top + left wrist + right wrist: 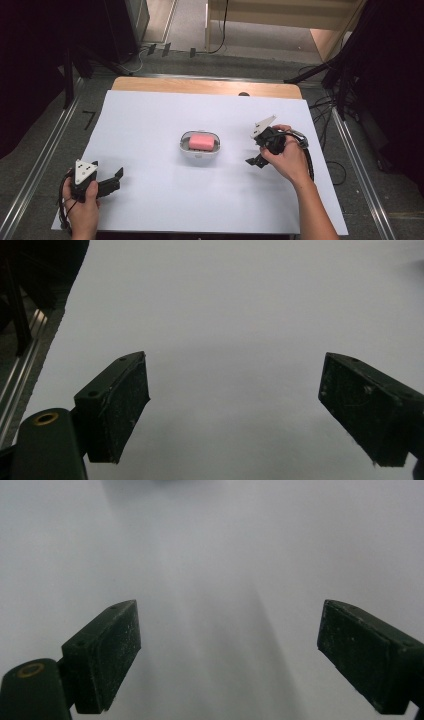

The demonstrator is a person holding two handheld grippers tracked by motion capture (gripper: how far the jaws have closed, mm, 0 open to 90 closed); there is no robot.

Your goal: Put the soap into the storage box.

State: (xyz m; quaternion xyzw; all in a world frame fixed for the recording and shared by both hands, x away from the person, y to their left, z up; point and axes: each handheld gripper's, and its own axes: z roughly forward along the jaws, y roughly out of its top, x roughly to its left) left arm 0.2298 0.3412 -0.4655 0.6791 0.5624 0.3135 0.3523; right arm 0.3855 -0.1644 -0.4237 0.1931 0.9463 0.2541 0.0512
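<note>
Both tools gape wide, empty: right tool [257,150] beside soap dish [200,150], left tool [112,181] well apart.

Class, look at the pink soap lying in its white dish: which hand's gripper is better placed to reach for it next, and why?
Probably the right. The right gripper sits just beside the white dish holding the pink soap, jaws open and empty. The left gripper, also open, rests far off near the table's front corner.

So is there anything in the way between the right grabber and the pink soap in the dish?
No, nothing visible is in the way. The right gripper is off to the right of the soap dish, with the pink soap in it. Only bare white table cover lies between them. Its jaws are open and empty.
</note>
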